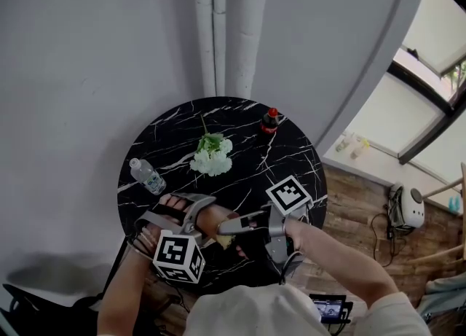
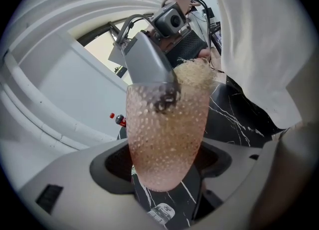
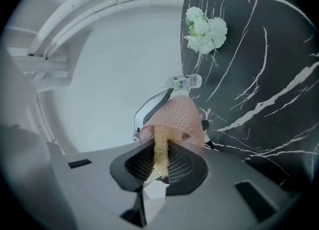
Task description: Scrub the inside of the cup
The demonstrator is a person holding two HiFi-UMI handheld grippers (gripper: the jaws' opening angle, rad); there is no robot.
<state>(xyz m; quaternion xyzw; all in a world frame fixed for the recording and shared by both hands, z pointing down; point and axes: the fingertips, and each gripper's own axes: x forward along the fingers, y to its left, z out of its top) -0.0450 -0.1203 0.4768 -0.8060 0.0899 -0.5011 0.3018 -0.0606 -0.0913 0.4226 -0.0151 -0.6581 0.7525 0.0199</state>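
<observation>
This looks like a homelike room corner. Beyond the left gripper (image 1: 178,209), a round marble table (image 1: 291,152) bears white flowers (image 1: 212,156). Wood floor (image 1: 349,196) spreads to its right.

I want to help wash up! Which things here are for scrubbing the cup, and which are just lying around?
For the job: pink cup, held by the left gripper; tan scrubber, held by the right gripper, poked into the cup's mouth.
Just lying about: white flowers, water bottle, red-capped bottle, all on the black table.
</observation>
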